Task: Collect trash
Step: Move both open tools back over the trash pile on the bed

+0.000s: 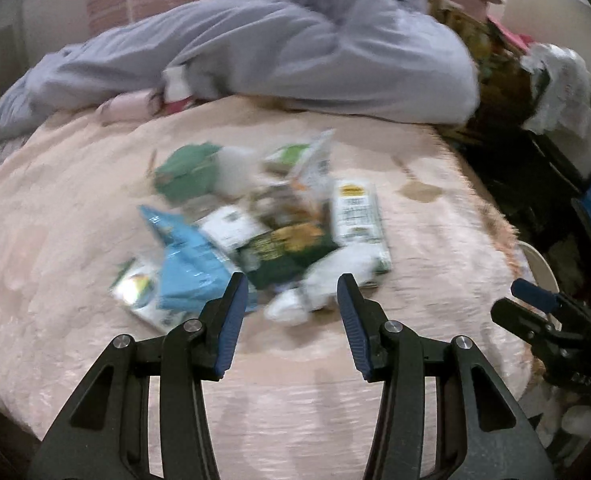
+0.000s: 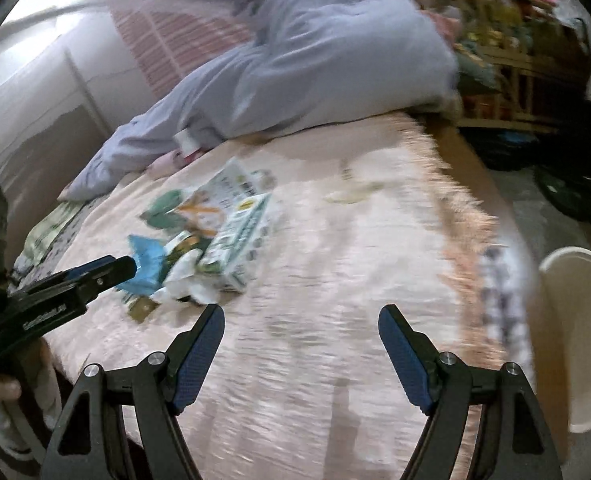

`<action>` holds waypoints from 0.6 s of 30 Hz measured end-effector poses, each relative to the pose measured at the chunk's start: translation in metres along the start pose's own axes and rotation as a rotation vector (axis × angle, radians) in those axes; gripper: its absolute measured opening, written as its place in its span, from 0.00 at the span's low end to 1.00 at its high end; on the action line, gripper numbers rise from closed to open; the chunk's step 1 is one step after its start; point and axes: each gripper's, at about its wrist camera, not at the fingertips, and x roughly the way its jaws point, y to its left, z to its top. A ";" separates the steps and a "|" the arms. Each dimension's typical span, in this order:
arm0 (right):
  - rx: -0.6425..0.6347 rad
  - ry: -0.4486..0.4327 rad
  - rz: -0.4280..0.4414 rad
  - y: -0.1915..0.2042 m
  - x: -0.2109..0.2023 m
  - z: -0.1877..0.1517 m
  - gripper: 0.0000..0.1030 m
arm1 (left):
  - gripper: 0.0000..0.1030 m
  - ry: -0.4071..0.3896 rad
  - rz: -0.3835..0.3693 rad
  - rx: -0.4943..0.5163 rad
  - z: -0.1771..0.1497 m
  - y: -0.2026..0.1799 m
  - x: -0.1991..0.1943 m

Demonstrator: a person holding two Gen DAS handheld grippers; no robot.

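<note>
My left hand-held gripper (image 1: pixel 292 294): released, nothing between its blue-padded jaws, poised just short of the near edge of the trash pile.
My right hand-held gripper (image 2: pixel 301 316): spread wider, also holding nothing, over bare pink bedspread to the right of the pile.
Trash pile (image 1: pixel 263 224): loose wrappers and cartons heaped together mid-bed: a crinkly blue plastic packet (image 1: pixel 191 260), a white printed carton (image 1: pixel 357 216), a dark green snack bag (image 1: pixel 283 252), crumpled white tissue (image 1: pixel 327 280).
Risk, grip: I judge the packets overlap so much that closing on one could drag or scatter its neighbours; thin film may slip from the pads.
Risk, blur: both views smear, so my aim at any single piece is uncertain.
Risk, fabric: the fluffy pink bedspread (image 1: pixel 75 200) could get pinched along with flat wrappers.
Risk, person: someone in pale grey clothing (image 1: pixel 295 52) lies across the far side of the bed; I'd better not push trash that way.
Edges: the bed's fringed right edge (image 2: pixel 471 216) drops to cluttered floor; a cream round bin (image 2: pixel 575 320) stands just beyond it.
Open room: bare bedspread before and right of the pile gives both grippers space.
</note>
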 end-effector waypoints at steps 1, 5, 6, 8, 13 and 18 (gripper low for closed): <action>-0.008 0.007 0.012 0.005 0.003 -0.001 0.75 | 0.43 0.004 0.000 -0.018 -0.001 0.010 0.001; -0.051 0.041 0.059 0.030 0.025 0.000 0.75 | 0.43 0.018 -0.016 -0.046 -0.007 0.033 0.002; -0.060 0.048 0.067 0.036 0.031 0.000 0.75 | 0.43 0.020 -0.025 -0.047 -0.007 0.034 0.003; -0.071 0.064 0.072 0.043 0.040 0.000 0.75 | 0.43 0.025 -0.060 -0.037 -0.010 0.032 0.006; -0.044 0.079 0.065 0.041 0.050 0.003 0.75 | 0.43 0.070 -0.150 0.030 -0.011 0.009 0.032; -0.041 0.083 0.049 0.033 0.050 0.007 0.75 | 0.43 0.117 -0.110 0.104 -0.010 -0.012 0.066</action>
